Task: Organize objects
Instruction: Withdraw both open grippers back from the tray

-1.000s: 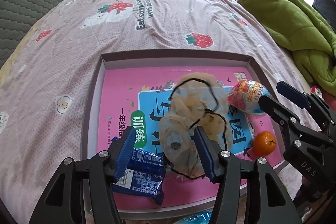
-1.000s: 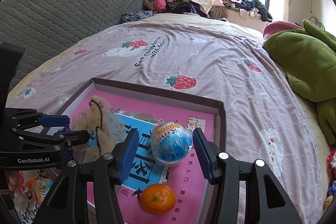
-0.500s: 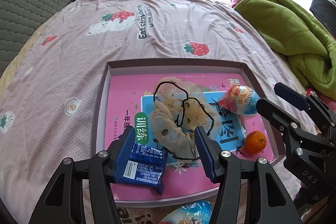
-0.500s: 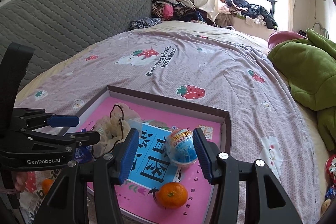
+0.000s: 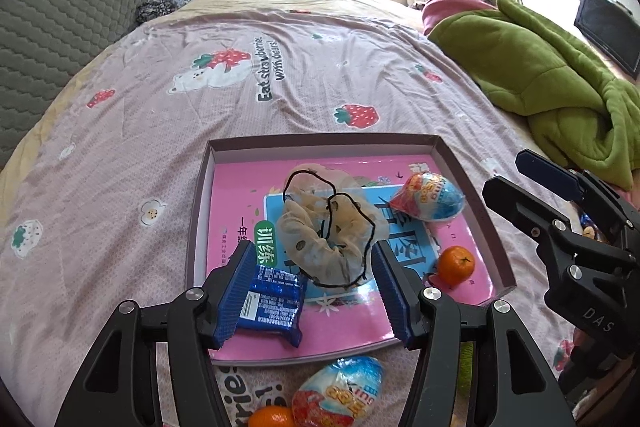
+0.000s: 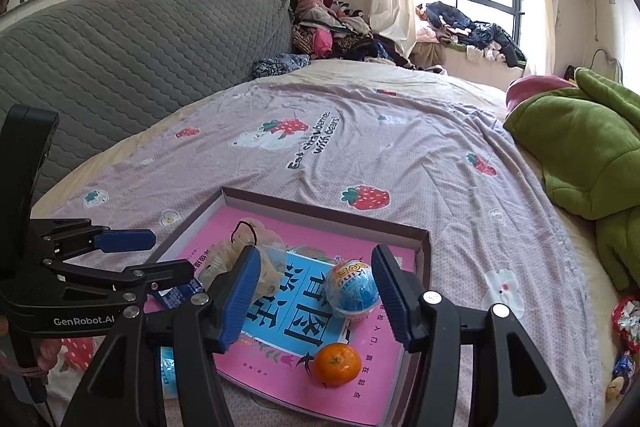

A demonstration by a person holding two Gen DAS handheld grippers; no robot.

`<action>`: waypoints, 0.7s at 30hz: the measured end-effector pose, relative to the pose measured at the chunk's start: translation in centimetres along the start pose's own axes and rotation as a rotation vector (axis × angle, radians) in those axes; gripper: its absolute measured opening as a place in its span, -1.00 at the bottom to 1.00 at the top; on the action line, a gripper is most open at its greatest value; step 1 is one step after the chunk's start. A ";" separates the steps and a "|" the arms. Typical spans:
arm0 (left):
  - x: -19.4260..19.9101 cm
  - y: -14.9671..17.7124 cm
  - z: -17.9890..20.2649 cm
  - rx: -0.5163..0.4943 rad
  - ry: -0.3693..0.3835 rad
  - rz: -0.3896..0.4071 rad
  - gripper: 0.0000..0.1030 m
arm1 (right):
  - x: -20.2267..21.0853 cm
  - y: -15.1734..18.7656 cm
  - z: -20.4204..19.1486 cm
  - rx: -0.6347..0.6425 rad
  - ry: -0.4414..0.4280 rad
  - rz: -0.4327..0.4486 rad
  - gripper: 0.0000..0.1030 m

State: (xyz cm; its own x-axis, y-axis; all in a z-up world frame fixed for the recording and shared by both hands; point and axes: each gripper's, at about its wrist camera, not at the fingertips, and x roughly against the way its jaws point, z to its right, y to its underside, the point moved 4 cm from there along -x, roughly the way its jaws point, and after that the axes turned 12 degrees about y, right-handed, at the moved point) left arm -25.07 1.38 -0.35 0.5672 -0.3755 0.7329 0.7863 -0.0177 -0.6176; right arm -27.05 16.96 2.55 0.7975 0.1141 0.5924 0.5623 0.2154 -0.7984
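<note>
A: What are the container's material and contents?

B: A shallow cardboard box lid [image 5: 320,143] with thin upright walls lies on the bed sheet [image 5: 240,107]. A glossy pink workbook [image 5: 236,195] with a blue panel of printed Chinese characters covers its floor. On the book, at centre, rests a sheer beige scrunchie [image 5: 328,231] with a black cord. At 7 o'clock from it lies a crinkled blue foil snack packet [image 5: 272,301]. At 2 o'clock sits an egg-shaped toy capsule [image 5: 430,197] in shiny printed wrap; the lettering is too distorted to read. At 4 o'clock sits a round tangerine [image 5: 456,265] with dimpled peel.

A: Gripper condition?

B: The left gripper [image 5: 316,291] has ribbed blue pads; its jaws are opening, spread above the packet and scrunchie, pinching nothing. The right gripper [image 6: 316,291] is likewise opening; the capsule shows between its fingers, untouched. The left unit's housing reads "GenRobot.AI"; the right's reads "DAS".

A: Other legible text?

B: The sheet, a matte woven fabric with strawberries, reads "Eat strawberries with bears!". A plush green blanket [image 5: 540,75] lies at 2 o'clock from the lid.
</note>
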 end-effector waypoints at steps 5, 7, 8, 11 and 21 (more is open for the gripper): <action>1.0 0.2 0.4 0.000 0.007 0.013 0.29 | 1.1 -0.1 0.1 -0.015 -0.011 0.004 0.12; 1.4 0.2 0.6 -0.002 0.009 0.019 0.30 | 1.5 -0.1 0.1 -0.014 -0.010 0.004 0.13; 1.6 0.3 0.7 -0.004 0.011 0.022 0.30 | 1.6 -0.1 0.1 -0.012 -0.009 0.004 0.13; 2.3 0.4 1.0 -0.009 0.014 0.032 0.32 | 2.3 -0.2 0.0 -0.009 -0.008 0.013 0.18; 4.5 0.9 2.0 -0.049 0.010 0.060 0.35 | 5.4 -0.5 -0.7 0.003 -0.027 0.051 0.21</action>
State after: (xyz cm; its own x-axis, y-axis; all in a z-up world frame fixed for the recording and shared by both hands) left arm -21.33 1.54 2.96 0.6103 -0.3867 0.6914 0.7378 -0.0401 -0.6738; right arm -22.89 16.83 6.12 0.8187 0.1515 0.5538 0.5205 0.2113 -0.8273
